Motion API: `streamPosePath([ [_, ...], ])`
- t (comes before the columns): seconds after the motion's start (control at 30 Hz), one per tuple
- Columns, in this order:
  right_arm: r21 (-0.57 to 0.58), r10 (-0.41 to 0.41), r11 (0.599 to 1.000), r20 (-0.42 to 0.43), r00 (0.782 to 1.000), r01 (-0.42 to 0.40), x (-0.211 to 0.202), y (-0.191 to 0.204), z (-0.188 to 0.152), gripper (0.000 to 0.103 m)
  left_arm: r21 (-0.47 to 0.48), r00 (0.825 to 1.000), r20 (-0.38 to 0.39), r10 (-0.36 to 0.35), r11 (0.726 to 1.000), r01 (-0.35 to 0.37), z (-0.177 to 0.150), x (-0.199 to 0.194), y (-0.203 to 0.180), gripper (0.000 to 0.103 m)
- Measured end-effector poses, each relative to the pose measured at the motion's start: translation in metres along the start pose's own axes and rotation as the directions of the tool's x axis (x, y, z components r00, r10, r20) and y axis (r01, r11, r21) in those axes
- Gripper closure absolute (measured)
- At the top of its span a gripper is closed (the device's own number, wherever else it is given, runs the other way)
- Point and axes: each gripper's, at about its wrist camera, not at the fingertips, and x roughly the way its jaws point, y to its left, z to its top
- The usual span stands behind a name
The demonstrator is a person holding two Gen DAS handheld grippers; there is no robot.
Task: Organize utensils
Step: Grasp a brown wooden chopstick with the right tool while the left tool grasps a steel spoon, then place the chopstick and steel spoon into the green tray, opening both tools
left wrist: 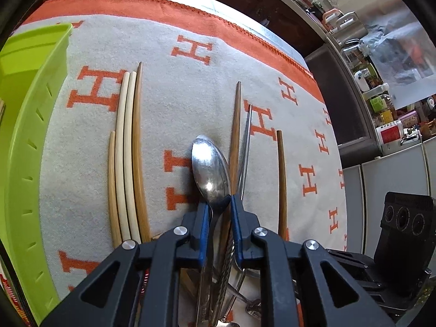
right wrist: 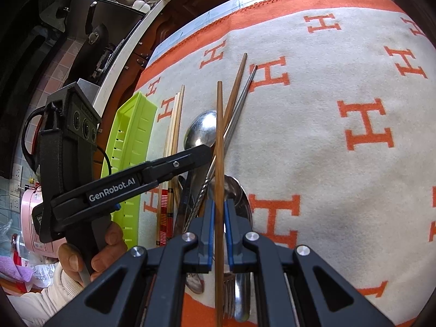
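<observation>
My left gripper [left wrist: 219, 204] is shut on a steel spoon [left wrist: 208, 169], its bowl pointing forward over the blanket; the spoon also shows in the right wrist view [right wrist: 200, 132]. My right gripper [right wrist: 218, 207] is shut on a brown wooden chopstick [right wrist: 219, 141] that points forward. A second brown chopstick [left wrist: 235, 125] and a metal chopstick [left wrist: 246, 141] lie crossed by the spoon. Several pale and brown chopsticks [left wrist: 128, 150] lie side by side at left. A green slotted tray [left wrist: 24, 141] stands at far left. More cutlery [right wrist: 239, 294] lies under the grippers.
An orange-and-grey H-patterned blanket [right wrist: 340, 109] covers the table, with open cloth to the right. The table's far edge [left wrist: 190, 2] faces dark cabinets. A kitchen counter with jars [left wrist: 387, 114] stands to the right.
</observation>
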Motion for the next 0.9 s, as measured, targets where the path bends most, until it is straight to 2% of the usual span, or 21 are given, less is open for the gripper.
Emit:
streamPosePath([
  [0.17,0.008,0.008,1.000,0.008,1.000,-0.008,-0.003,-0.003,-0.001,0.096,0.041,0.998,0.045,0.048,0.998,-0.050,-0.005,0.002,-0.012,0.092],
  [0.3,0.012,0.021,1.000,0.017,1.000,-0.022,-0.007,-0.004,0.000,0.096,0.059,0.996,0.071,0.055,0.996,-0.060,-0.006,-0.005,-0.012,0.097],
  [0.67,-0.015,0.065,0.998,0.030,0.997,-0.065,-0.019,0.016,-0.004,0.096,0.114,0.980,0.196,-0.024,0.993,0.001,-0.021,-0.070,-0.009,0.100],
  [0.9,-0.082,0.079,0.994,0.036,0.996,-0.076,-0.028,0.048,-0.006,0.096,0.188,0.952,0.295,-0.079,0.982,0.023,-0.040,-0.129,-0.015,0.102],
])
